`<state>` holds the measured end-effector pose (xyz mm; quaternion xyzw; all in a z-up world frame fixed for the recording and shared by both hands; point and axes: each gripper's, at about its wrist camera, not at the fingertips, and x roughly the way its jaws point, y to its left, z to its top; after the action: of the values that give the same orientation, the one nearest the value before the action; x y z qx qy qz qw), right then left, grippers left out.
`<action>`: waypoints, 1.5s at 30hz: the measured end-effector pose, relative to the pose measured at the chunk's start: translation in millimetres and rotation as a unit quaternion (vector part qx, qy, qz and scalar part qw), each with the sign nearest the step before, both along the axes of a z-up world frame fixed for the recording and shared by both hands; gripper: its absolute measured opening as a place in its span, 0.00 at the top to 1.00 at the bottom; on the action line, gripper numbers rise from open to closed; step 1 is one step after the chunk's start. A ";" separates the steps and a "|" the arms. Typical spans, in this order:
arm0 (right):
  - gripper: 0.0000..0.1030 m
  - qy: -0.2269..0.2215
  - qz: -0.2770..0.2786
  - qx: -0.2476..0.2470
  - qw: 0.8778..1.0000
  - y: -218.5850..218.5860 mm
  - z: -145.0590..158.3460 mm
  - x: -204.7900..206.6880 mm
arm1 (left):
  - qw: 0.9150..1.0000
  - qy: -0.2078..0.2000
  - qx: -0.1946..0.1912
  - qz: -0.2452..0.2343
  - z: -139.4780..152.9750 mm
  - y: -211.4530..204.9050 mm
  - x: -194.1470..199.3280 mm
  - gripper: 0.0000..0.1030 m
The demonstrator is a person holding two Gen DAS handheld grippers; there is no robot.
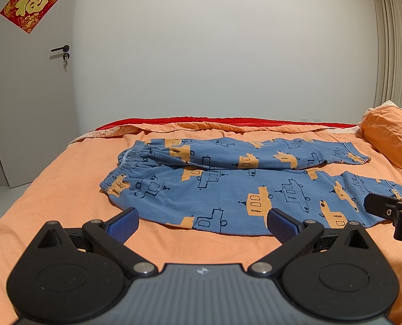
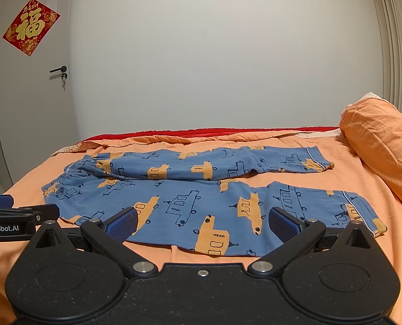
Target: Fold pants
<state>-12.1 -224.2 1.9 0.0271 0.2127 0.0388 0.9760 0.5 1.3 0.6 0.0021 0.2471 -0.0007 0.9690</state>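
Blue pants (image 1: 228, 184) (image 2: 201, 197) printed with orange and outlined vehicles lie flat on the bed. The waistband is at the left, both legs stretch right, and the far leg lies a little apart from the near one. My left gripper (image 1: 202, 223) hovers open just short of the near edge of the pants, toward the waist end, nothing between its blue pads. My right gripper (image 2: 203, 223) is open too, over the near leg's front edge. In each wrist view the other gripper shows at the side: the right one (image 1: 395, 211), the left one (image 2: 14, 216).
An orange sheet (image 1: 65, 203) covers the bed (image 2: 322, 178), with a red blanket strip (image 1: 228, 121) along the far edge. An orange pillow (image 2: 382, 146) lies at the right. A white door (image 1: 30, 86) with a red paper decoration stands at the left; a plain wall lies behind.
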 end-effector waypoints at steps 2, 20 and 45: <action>0.01 0.000 0.000 0.000 1.000 -0.1 0.0 0.0 | 1.000 0.000 0.000 0.000 0.0 0.0 0.0 0.00; 0.00 0.013 0.003 -0.012 1.000 2.8 -4.0 2.6 | 0.998 0.064 -0.007 0.028 -15.2 6.3 15.9 0.00; 0.00 0.123 0.379 -0.209 0.893 18.8 118.5 271.3 | 0.997 0.062 0.033 0.012 82.2 111.3 242.1 0.00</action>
<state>259.2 -205.3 120.4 -0.2557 0.3279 0.3571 0.8364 242.7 112.5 82.8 0.0309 0.3068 0.0190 0.9511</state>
